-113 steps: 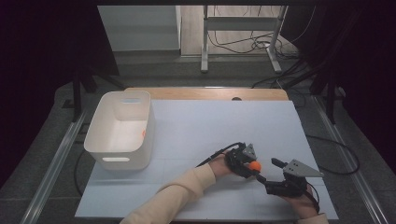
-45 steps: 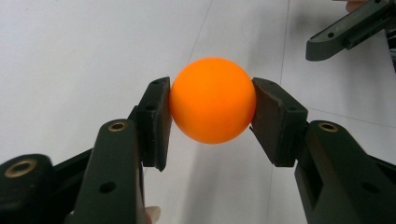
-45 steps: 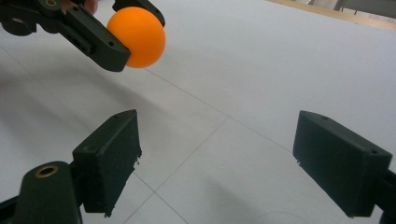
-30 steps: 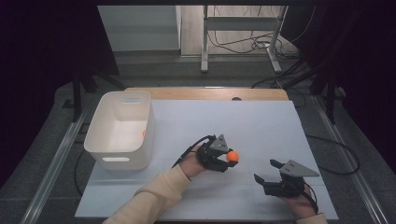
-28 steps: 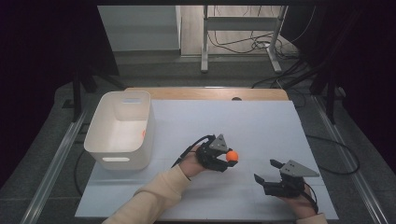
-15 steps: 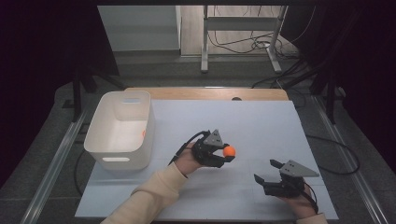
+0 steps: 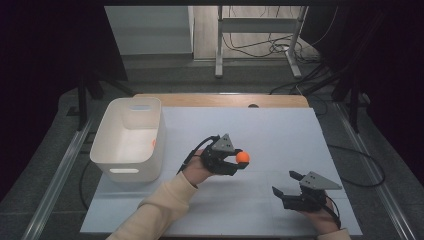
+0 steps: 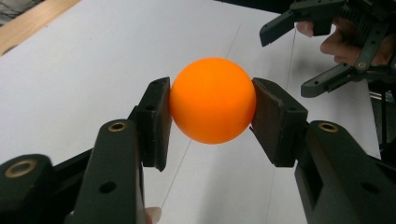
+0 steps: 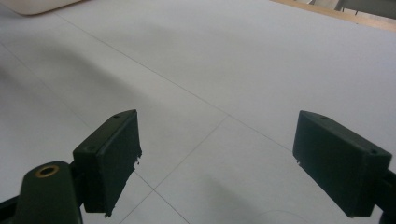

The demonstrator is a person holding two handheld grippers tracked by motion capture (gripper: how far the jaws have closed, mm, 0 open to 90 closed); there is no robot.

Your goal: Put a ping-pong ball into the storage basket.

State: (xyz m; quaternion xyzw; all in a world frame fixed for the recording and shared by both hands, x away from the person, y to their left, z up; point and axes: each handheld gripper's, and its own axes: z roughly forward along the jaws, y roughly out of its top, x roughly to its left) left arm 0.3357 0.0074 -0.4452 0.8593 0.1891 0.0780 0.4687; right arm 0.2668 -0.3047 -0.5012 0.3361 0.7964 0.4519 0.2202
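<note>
Left gripper (image 7: 239, 161) gripping orange ball (image 7: 243, 157) right of white bin (image 7: 131, 137). Right gripper (image 7: 286, 186) resting, jaws open, empty. Risk: smooth ball slipping out, rolling off table (image 7: 280, 130).

- ball (image 8: 212, 100): plain orange, round, smooth, matte, no marks seen
- pinched at its two sides between the left gripper (image 7: 235, 161) jaws, pads touching it
- clear of the table (image 7: 280, 135), white sheet under it
- in the high view the ball (image 7: 243, 157) sits mid-table, right of the bin (image 7: 112, 137), well apart from it
</note>
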